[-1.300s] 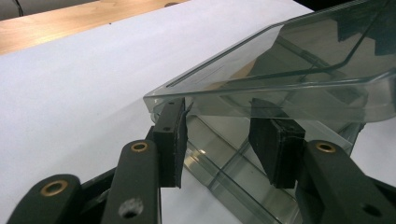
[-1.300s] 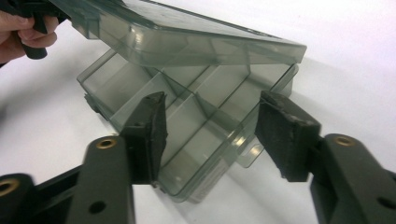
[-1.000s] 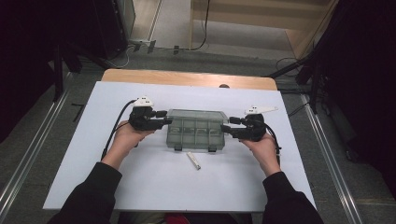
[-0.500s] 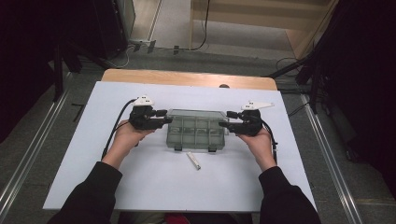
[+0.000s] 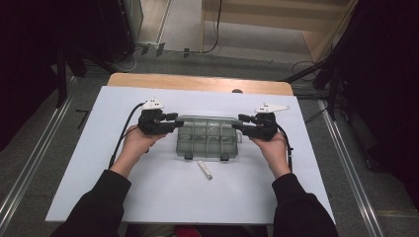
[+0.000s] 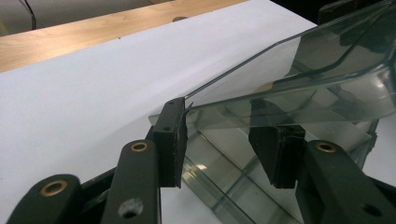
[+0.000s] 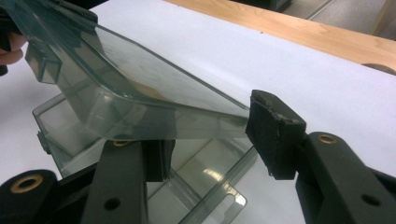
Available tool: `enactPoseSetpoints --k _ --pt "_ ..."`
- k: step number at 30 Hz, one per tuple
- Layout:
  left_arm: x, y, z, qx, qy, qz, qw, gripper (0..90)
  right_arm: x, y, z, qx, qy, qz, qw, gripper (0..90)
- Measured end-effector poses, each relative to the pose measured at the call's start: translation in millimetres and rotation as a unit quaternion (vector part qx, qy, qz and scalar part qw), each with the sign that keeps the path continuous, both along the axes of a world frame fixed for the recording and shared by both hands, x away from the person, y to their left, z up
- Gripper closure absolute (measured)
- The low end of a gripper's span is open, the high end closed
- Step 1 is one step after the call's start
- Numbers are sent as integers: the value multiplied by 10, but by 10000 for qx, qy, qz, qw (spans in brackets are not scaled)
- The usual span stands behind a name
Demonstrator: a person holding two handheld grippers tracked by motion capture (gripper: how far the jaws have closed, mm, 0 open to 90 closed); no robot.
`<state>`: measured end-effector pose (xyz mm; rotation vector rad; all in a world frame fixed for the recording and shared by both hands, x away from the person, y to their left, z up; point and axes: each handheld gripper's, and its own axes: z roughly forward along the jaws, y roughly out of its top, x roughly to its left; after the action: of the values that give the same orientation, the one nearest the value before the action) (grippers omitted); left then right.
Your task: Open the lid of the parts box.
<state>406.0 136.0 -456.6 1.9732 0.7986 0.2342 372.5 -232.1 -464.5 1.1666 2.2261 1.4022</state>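
A clear plastic compartment box (image 5: 209, 137) sits in the middle of the white table (image 5: 99, 187), with one gripper at each short end. The step in hand looks like lifting its hinged lid (image 6: 299, 60): both gripper views show the lid tilted up off the base (image 7: 140, 154), raised on the near side.

The left gripper (image 5: 168, 123) is at the box's left end, and its jaws pinch the left edge of the lid. One pad presses at the lid's corner and the other sits against it from the opposite side. The right gripper (image 5: 245, 124) is at the right end. Its jaws have just been closing, with the lid's right edge between them; the far pad meets the lid's corner and the near pad lies under the lid, so it appears to grip too.

A small white stick (image 5: 204, 169) lies on the table just near of the box, clear of both hands.

Next, the two hands should probably swing the lid further back towards the far side together, keeping both ends level so the thin plastic does not twist or slip out
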Motion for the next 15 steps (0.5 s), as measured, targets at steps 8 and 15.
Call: enactPoseSetpoints --k 8,15 --pt "44 -43 29 -70 -130 145 9998 558 37 5 29 6 -5 -66 10000 545" --pt "74 -61 29 -93 -178 230 9995 559 71 18 47 16 -39 -153 9999 551"
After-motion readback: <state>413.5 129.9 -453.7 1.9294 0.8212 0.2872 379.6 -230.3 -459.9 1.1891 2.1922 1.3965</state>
